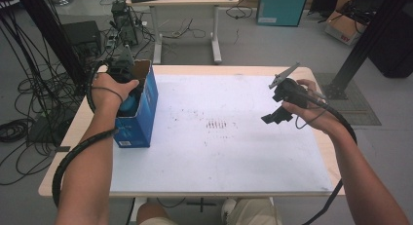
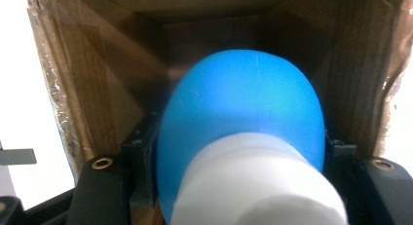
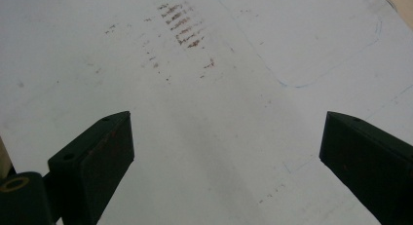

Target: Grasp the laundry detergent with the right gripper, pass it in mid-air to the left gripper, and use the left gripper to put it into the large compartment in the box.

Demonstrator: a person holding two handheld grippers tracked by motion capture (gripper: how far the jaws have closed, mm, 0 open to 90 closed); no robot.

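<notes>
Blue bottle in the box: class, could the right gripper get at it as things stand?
Probably not. The bottle sits inside the box, clamped in the left gripper, whose hand blocks the opening; the right gripper hangs open across the table.

I see 1 wooden table covered almost fully by a white sheet. On the sheet, 1 open blue box stands upright near the left edge. A patch of brown smudges marks the sheet just right of the box, toward the centre.
</notes>
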